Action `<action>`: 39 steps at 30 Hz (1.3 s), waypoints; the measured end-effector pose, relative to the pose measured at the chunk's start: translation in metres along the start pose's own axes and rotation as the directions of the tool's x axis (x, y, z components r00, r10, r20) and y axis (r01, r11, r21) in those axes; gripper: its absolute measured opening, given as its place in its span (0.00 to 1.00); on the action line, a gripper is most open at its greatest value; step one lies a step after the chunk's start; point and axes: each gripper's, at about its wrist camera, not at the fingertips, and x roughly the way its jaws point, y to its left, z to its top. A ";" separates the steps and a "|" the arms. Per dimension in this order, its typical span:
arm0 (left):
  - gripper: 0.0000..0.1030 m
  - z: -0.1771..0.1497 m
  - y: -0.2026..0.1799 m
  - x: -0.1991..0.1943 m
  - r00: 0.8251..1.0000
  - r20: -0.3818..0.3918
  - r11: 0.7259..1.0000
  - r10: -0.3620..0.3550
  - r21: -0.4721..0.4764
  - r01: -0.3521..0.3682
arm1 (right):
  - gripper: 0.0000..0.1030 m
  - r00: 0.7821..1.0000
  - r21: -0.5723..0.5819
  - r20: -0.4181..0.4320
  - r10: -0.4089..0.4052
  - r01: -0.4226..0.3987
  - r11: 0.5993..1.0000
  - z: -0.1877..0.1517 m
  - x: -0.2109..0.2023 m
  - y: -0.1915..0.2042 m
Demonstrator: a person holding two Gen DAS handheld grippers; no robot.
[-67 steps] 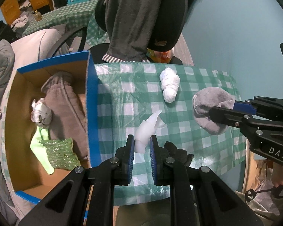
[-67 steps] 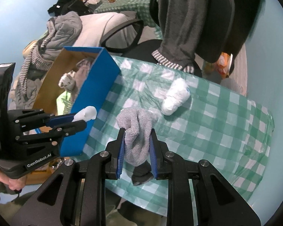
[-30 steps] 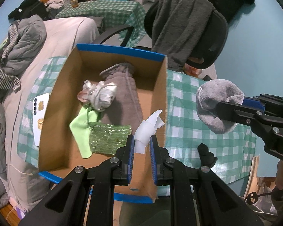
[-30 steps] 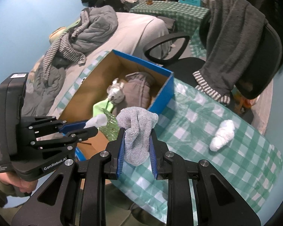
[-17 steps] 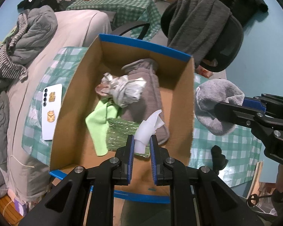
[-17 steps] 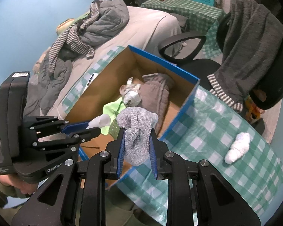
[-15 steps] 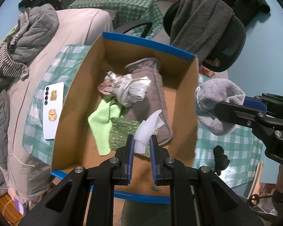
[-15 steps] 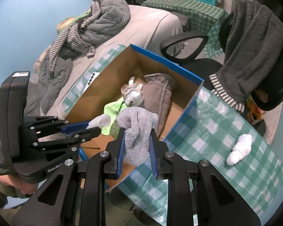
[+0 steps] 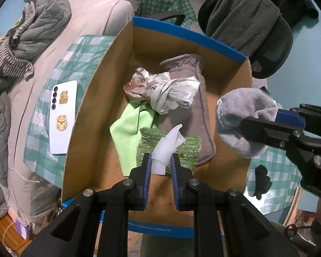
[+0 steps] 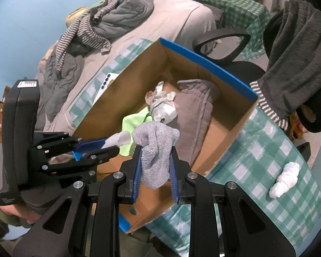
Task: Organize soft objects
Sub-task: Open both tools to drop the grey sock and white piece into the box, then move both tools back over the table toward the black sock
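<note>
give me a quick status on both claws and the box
Left claw over cardboard box, jaws opening, white foam piece between them. Right claw shut on grey sock, above box. White sock roll left on tablecloth. Nothing blocking.

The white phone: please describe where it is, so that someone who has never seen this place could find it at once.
Start at the big cardboard box with blue edges, which stands on a green checked cloth. The phone lies flat on that cloth just outside the box wall, on the side toward the heap of grey clothes. It is the only hard, flat thing there: white, with a row of dark camera lenses and two golden stickers.
</note>
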 end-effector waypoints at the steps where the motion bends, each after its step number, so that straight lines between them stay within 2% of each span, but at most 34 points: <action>1: 0.18 0.000 0.001 0.002 1.000 -0.003 1.000 0.002 -0.005 -0.002 | 0.22 1.000 0.000 -0.006 -0.001 0.001 1.000 0.000 0.003 0.001; 3: 0.21 0.001 0.003 0.005 1.000 -0.011 1.000 0.006 -0.013 -0.006 | 0.22 1.000 0.000 -0.019 -0.003 0.003 1.000 0.002 0.008 0.001; 5: 0.26 0.002 0.005 0.006 1.000 -0.015 1.000 0.005 -0.019 -0.005 | 0.29 1.000 0.006 -0.021 -0.002 0.002 1.000 0.002 0.009 0.001; 7: 0.37 0.002 0.006 0.005 1.000 -0.014 1.000 0.006 -0.023 -0.006 | 0.30 1.000 0.009 -0.021 -0.005 0.005 1.000 0.003 0.010 0.001; 9: 0.41 0.001 0.007 0.004 1.000 -0.009 1.000 0.008 -0.023 -0.009 | 0.34 1.000 0.006 -0.017 -0.007 0.007 1.000 0.003 0.009 0.001; 17: 0.44 0.000 0.006 -0.003 1.000 -0.014 1.000 0.023 -0.017 -0.023 | 0.49 1.000 0.030 0.008 -0.021 0.021 0.999 0.000 0.000 -0.005; 21: 0.49 0.000 -0.002 -0.012 1.000 0.007 1.000 0.022 0.003 -0.022 | 0.57 0.999 0.054 0.023 -0.033 0.032 0.998 -0.003 -0.009 -0.012; 39: 0.53 0.002 -0.049 -0.025 1.000 0.025 0.993 -0.017 0.116 0.014 | 0.63 0.994 0.142 0.067 -0.091 0.081 0.987 -0.031 -0.049 -0.042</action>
